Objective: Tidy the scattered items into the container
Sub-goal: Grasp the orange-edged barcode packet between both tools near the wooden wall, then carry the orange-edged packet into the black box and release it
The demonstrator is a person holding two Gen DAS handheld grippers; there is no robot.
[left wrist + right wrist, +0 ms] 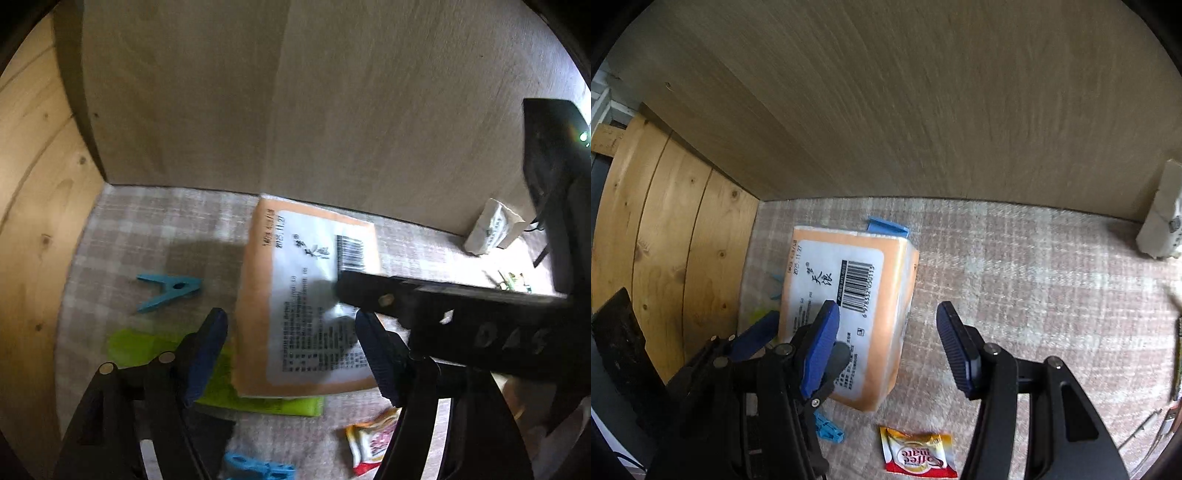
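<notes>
Right wrist view: both hand-held grippers hang over an orange tissue pack lying label-up on the checked table, near the wooden wall; the right hand-held gripper stands about half open and empty, with one finger over the pack's near end, and the left hand-held gripper is spread wider with nothing pinched. Soft, light and wrapped in slick film, the pack would likely squash and slip, so a grip across its narrow sides looks safest. Clothes pegs and a coffee sachet lie close by.
</notes>
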